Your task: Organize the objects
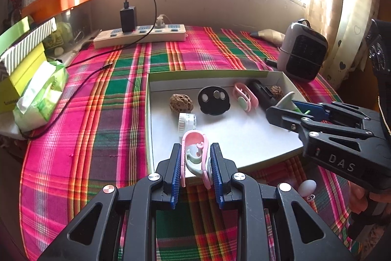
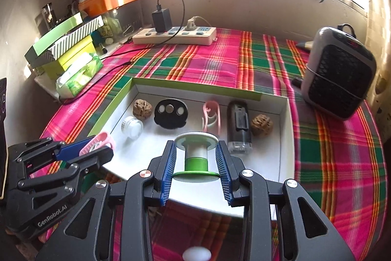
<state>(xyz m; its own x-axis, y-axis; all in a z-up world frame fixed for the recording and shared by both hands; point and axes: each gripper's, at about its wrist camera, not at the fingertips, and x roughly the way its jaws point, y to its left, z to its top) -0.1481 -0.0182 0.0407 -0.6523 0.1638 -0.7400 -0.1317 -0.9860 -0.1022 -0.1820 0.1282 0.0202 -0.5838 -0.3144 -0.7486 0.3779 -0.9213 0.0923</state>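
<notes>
Objects sit in a shallow white box (image 2: 284,129) with a green rim on the plaid tablecloth (image 1: 97,114), and we hold two more above its near edge. Our left gripper (image 1: 195,164) is clenched on a pink clip (image 1: 195,146) with a pale green inner piece, its blue pads (image 1: 177,168) pressing the clip's sides. Our right gripper (image 2: 195,163) is clenched on a green and white spool (image 2: 196,155), gripped by its two flanges.

From the left wrist we see the clip head on, while the spool shows only as a grey flange edge (image 1: 286,99) poking from the right gripper's tip over the box's right part. From the right wrist the spool is plain, and the clip appears side on (image 2: 97,142) at the box's near left corner. The right view also shows clearly a dark rectangular device (image 2: 239,129) with a walnut (image 2: 261,124) just beside it; in the left view the right gripper partly covers them. Both views show another walnut (image 1: 181,103), a black disc with three round spots (image 1: 213,100), a second pink clip (image 1: 245,96) and a small white jar (image 1: 187,121) lying inside the box.

A white egg-shaped thing (image 1: 307,187) lies on the cloth outside the near edge. Both grippers tilt downward toward the box, the left one at the near left, the right one beside it.

Behind stand a power strip (image 2: 174,36) and a small heater (image 2: 339,72).
</notes>
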